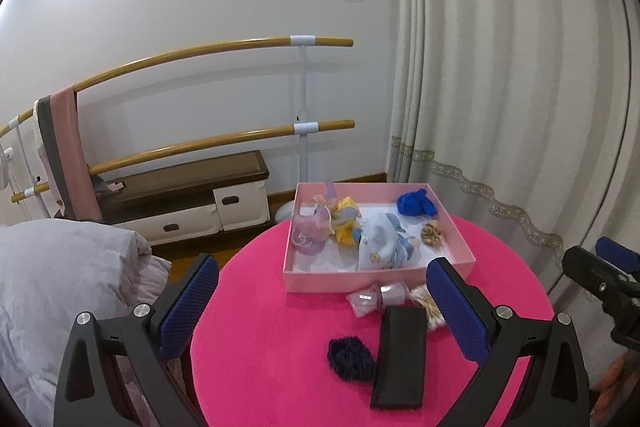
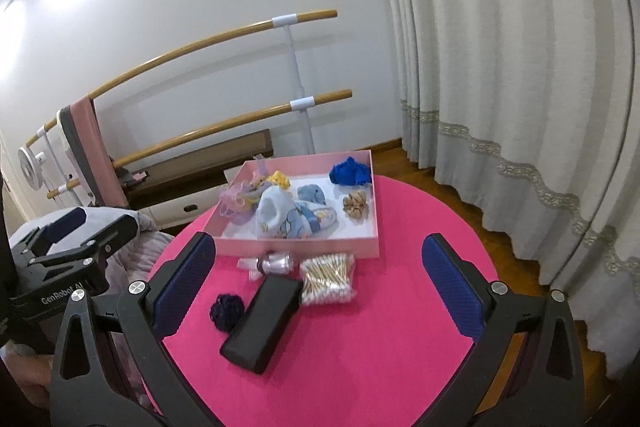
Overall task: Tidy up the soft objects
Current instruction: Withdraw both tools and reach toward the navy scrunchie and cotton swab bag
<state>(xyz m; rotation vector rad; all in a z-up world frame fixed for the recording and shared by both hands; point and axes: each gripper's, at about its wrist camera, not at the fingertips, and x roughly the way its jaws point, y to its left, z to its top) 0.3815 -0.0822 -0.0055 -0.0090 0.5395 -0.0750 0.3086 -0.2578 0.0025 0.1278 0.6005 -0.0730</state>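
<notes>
A round table (image 2: 400,327) covered in bright pink felt-like cloth fills the foreground, and a shallow pink cardboard box (image 2: 372,203) with a white floor sits at its far side. Inside the box lie soft things: a pale blue printed cloth (image 2: 280,217) bunched at the middle, a lilac gauzy pouch (image 1: 308,237) and a yellow fabric piece (image 1: 346,227) to the left, a royal blue knitted bundle (image 2: 350,173) in the far right corner, and a tan patterned scrunchie (image 2: 355,203) just nearer than it. On the table, just in front of the box, rest a smooth black rectangular case (image 2: 262,323), a clear packet of cotton swabs (image 2: 326,277) touching its far end, a crinkly clear wrapper with a silvery roll (image 2: 272,264), and a small dark navy knitted scrunchie (image 2: 226,311) beside the case. The left gripper (image 1: 322,303) hovers with its blue, dimpled pads spread wide, holding nothing; its body reads "GenRobot AI" in the right wrist view. The right gripper (image 2: 318,285) is likewise spread wide and empty above the table.
</notes>
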